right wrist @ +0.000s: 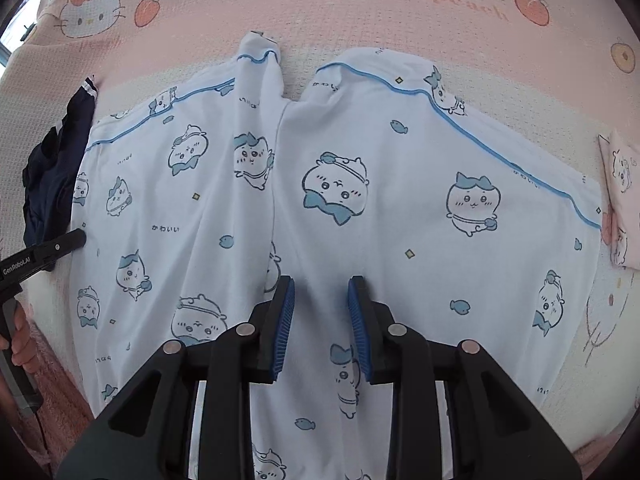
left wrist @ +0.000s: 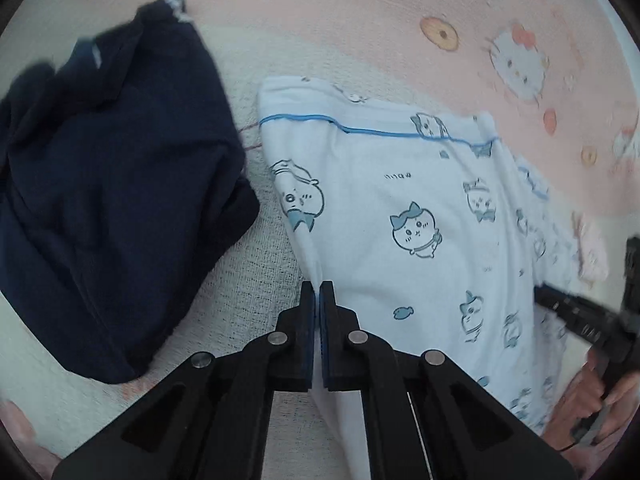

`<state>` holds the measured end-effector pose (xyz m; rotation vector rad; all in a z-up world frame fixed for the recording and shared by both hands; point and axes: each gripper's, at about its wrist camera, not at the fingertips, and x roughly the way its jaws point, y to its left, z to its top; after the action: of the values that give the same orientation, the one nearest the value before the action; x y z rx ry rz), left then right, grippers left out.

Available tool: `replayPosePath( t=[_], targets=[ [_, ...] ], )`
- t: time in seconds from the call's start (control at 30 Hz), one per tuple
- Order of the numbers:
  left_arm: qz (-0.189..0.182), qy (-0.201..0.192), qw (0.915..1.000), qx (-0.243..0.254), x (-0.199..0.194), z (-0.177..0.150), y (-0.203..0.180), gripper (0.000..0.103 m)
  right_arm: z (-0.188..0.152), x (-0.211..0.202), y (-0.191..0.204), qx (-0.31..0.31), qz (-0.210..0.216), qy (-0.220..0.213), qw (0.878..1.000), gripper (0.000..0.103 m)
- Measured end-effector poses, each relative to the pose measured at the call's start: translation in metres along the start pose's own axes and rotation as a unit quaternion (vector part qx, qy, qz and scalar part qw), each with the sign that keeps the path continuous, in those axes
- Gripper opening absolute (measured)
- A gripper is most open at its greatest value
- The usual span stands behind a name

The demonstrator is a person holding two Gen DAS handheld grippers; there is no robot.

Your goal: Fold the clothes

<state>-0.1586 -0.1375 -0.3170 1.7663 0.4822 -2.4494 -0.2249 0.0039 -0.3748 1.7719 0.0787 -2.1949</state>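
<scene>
The left claw [left wrist: 319,292] is clamped on the white cartoon-print pyjamas' [right wrist: 400,168] edge, low in the frame; the right claw [right wrist: 321,286] stands half open just above them, mid-frame, gripping nothing.

A bare strip of blanket [left wrist: 256,248] separates the navy garment [left wrist: 112,184] from the white pyjamas [left wrist: 400,208].

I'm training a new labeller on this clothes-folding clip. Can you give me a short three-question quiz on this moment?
1. True or false: the left tool is shut on the white printed garment.
2. What lies beside that garment on the left tool's side? A) dark blue garment B) red towel C) grey sock
3. How do the right tool jaws stand?

Key: 1 true; 2 A; 3 apart, over the white cloth, not pinching it.
</scene>
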Motion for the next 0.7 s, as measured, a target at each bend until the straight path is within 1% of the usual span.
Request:
replayPosePath(
  t=[0.03,0.07,0.17,0.27,0.33,0.37,0.4,0.43,0.47,0.5,0.53,0.6,0.63,0.67,0.7],
  targets=[
    [0.006,-0.002,0.9999,0.008,-0.003,0.002,0.0,0.002,0.0,-0.001,-0.002,0.003,0.002,-0.002,1.0,0.028],
    [0.007,0.0,1.0,0.005,-0.006,0.004,0.003,0.002,0.001,-0.004,-0.004,0.005,0.0,-0.005,1.0,0.028],
    [0.009,0.005,0.9998,-0.018,-0.008,0.006,0.021,0.002,0.003,-0.011,-0.012,0.01,-0.012,-0.02,1.0,0.028],
    [0.017,0.019,0.9994,-0.025,0.001,0.002,0.029,0.002,0.003,-0.003,-0.022,0.002,-0.049,-0.007,0.999,0.028],
    [0.027,0.017,0.9994,-0.014,-0.002,0.004,0.028,0.002,0.001,-0.001,-0.025,-0.013,-0.061,-0.013,0.998,0.028],
    [0.024,0.021,0.9992,-0.024,-0.002,0.004,0.032,0.003,0.001,-0.002,-0.026,-0.017,-0.069,-0.013,0.997,0.028],
    [0.021,0.025,0.9989,-0.034,-0.003,0.004,0.036,0.007,0.001,-0.003,-0.028,-0.02,-0.08,-0.014,0.997,0.028],
    [0.019,0.028,0.9985,-0.044,-0.004,0.004,0.04,0.009,0.001,-0.005,-0.03,-0.02,-0.086,-0.014,0.996,0.028],
    [0.02,0.022,0.9978,-0.058,-0.012,0.004,0.042,0.013,0.0,-0.008,-0.031,-0.016,-0.084,-0.017,0.996,0.028],
    [0.036,0.001,0.9979,-0.055,-0.024,0.003,0.037,0.014,-0.003,-0.014,-0.029,-0.016,-0.077,-0.024,0.997,0.028],
    [0.025,-0.008,0.9993,-0.027,-0.029,0.001,0.022,0.014,-0.005,-0.019,-0.026,-0.017,-0.07,-0.031,0.997,0.029],
    [0.0,-0.023,0.9993,0.03,-0.038,-0.004,-0.008,0.016,-0.012,-0.029,-0.016,-0.025,-0.052,-0.043,0.997,0.029],
    [-0.031,-0.012,0.9973,0.065,-0.032,-0.009,-0.027,0.016,-0.018,-0.033,-0.001,-0.044,-0.036,-0.046,0.997,0.03],
    [-0.06,-0.002,0.9933,0.099,-0.025,-0.015,-0.047,0.018,-0.023,-0.035,0.013,-0.062,-0.017,-0.046,0.997,0.03],
    [-0.061,0.003,0.9888,0.136,-0.014,-0.022,-0.064,0.019,-0.029,-0.034,0.028,-0.078,0.004,-0.042,0.996,0.03]
  ],
)
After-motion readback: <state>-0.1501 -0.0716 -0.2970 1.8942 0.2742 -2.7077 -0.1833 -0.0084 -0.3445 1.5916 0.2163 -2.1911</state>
